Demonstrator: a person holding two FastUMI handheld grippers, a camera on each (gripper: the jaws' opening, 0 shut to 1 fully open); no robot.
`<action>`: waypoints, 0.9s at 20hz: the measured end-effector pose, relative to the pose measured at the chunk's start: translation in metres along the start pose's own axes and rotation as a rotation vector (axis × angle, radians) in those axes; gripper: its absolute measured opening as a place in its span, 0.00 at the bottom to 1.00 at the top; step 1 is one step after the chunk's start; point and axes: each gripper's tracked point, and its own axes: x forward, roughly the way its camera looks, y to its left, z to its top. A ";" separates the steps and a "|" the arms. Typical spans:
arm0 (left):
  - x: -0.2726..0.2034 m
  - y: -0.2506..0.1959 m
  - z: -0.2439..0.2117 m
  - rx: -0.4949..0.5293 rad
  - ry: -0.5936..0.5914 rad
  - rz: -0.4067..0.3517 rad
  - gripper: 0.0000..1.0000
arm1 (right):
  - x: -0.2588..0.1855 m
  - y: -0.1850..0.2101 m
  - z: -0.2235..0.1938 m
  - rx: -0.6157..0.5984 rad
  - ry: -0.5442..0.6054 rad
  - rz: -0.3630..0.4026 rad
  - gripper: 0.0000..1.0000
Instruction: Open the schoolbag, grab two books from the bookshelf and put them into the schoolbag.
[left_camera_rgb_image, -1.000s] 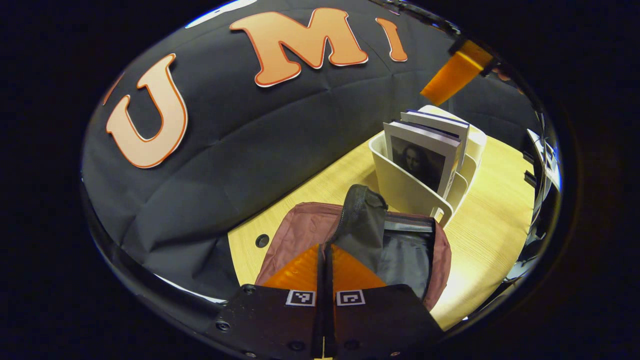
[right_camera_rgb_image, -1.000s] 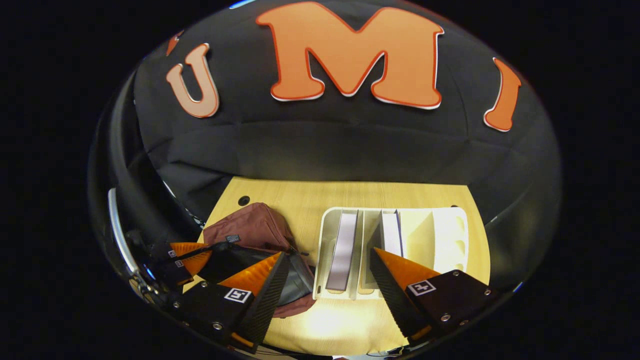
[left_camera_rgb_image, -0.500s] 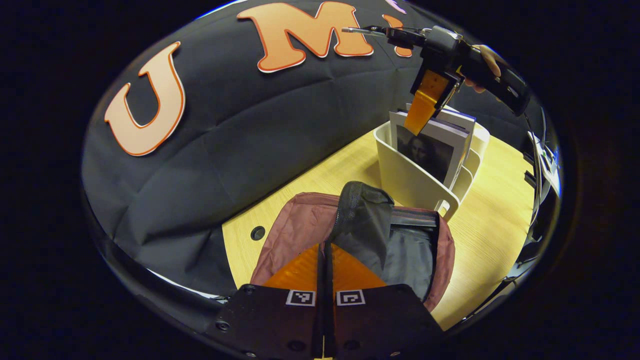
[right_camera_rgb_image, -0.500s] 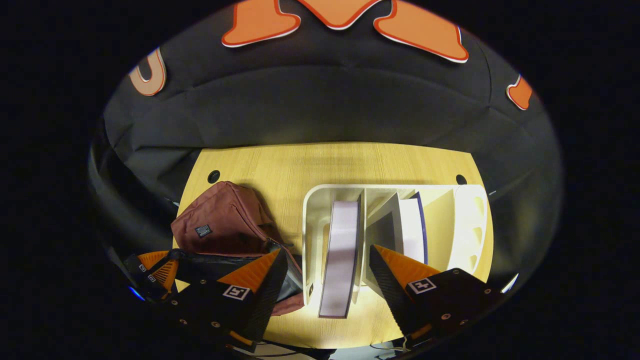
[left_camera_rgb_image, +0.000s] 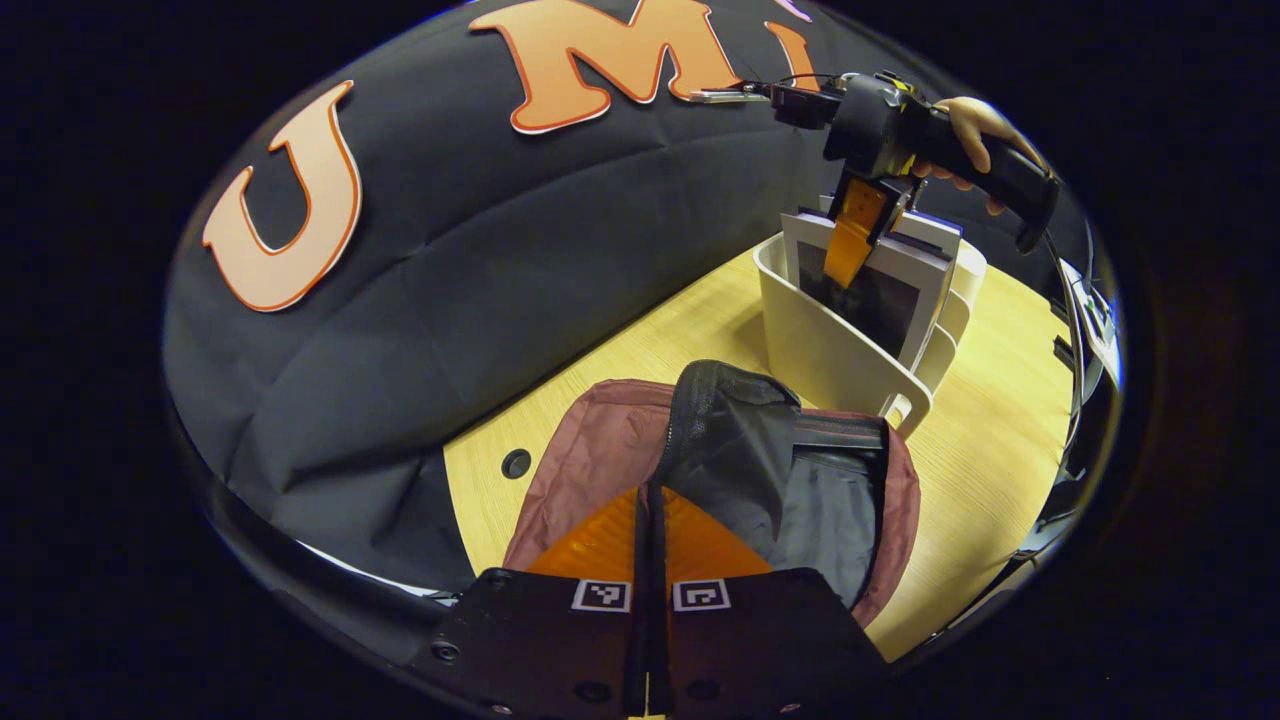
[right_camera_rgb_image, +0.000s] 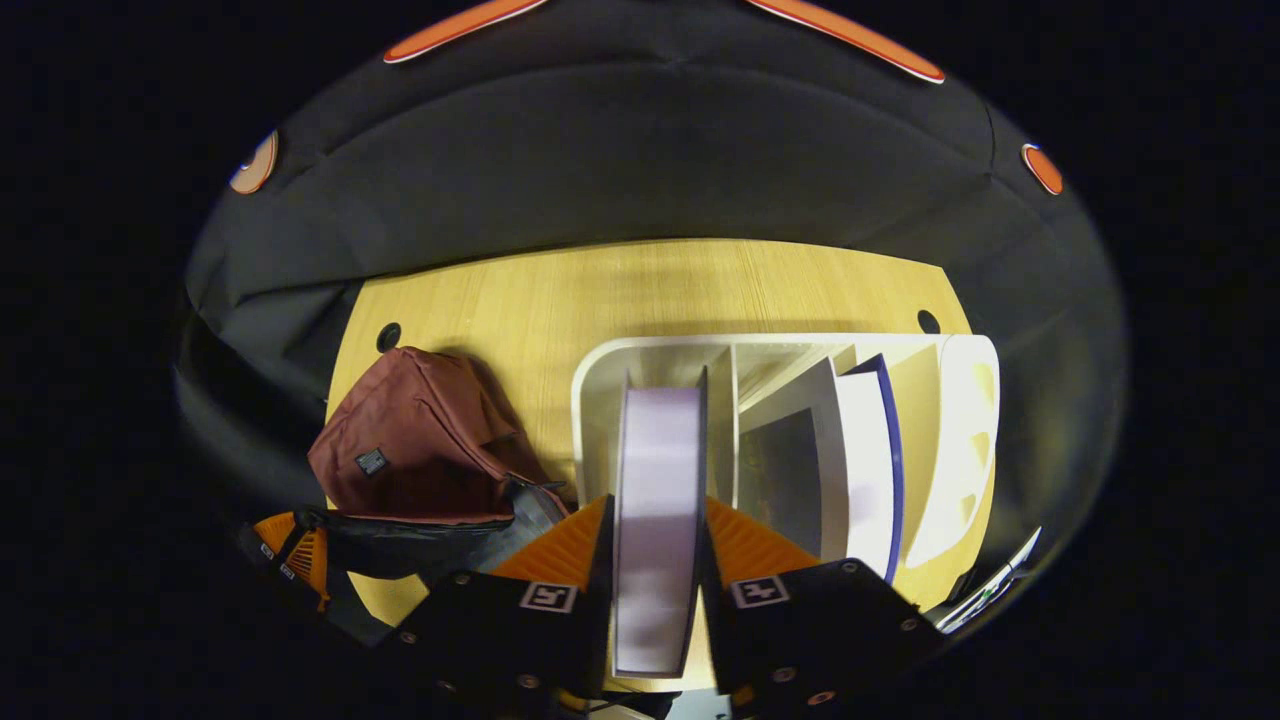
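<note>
The right gripper (right_camera_rgb_image: 655, 545), wide open above the white plastic bookshelf (right_camera_rgb_image: 600, 400) a second ago, has come down and closed its fingers on either side of the grey-covered book (right_camera_rgb_image: 655, 500) in the shelf's left slot. The maroon fabric schoolbag's (left_camera_rgb_image: 610, 450) dark flap has lifted slightly higher.

In the right gripper view, the maroon fabric schoolbag (right_camera_rgb_image: 420, 450) lies on the light wooden desk (right_camera_rgb_image: 640, 285) toward its left edge. The white plastic slotted bookshelf (right_camera_rgb_image: 955, 440) stands just beside it to the right. A thick book with pale page edges (right_camera_rgb_image: 655, 500) stands upright in the bookshelf's leftmost slot, between the fingers of the right hand-held gripper (right_camera_rgb_image: 655, 545). A second, thinner book with a dark cover (right_camera_rgb_image: 860, 460) leans in the next slot to the right. The left hand-held gripper (right_camera_rgb_image: 300, 555) sits at the schoolbag's near edge, its fingers closed on the black flap (left_camera_rgb_image: 725, 440) of the bag's opening.
</note>
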 end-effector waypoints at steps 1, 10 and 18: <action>-0.001 0.001 0.000 0.001 0.000 0.000 0.01 | -0.003 0.000 0.000 0.006 -0.002 0.002 0.37; -0.006 -0.004 0.000 -0.004 -0.010 -0.033 0.01 | -0.101 -0.016 0.023 0.040 -0.202 0.022 0.32; -0.008 -0.005 0.001 -0.020 -0.008 -0.038 0.01 | -0.214 -0.035 -0.020 0.215 -0.405 0.170 0.30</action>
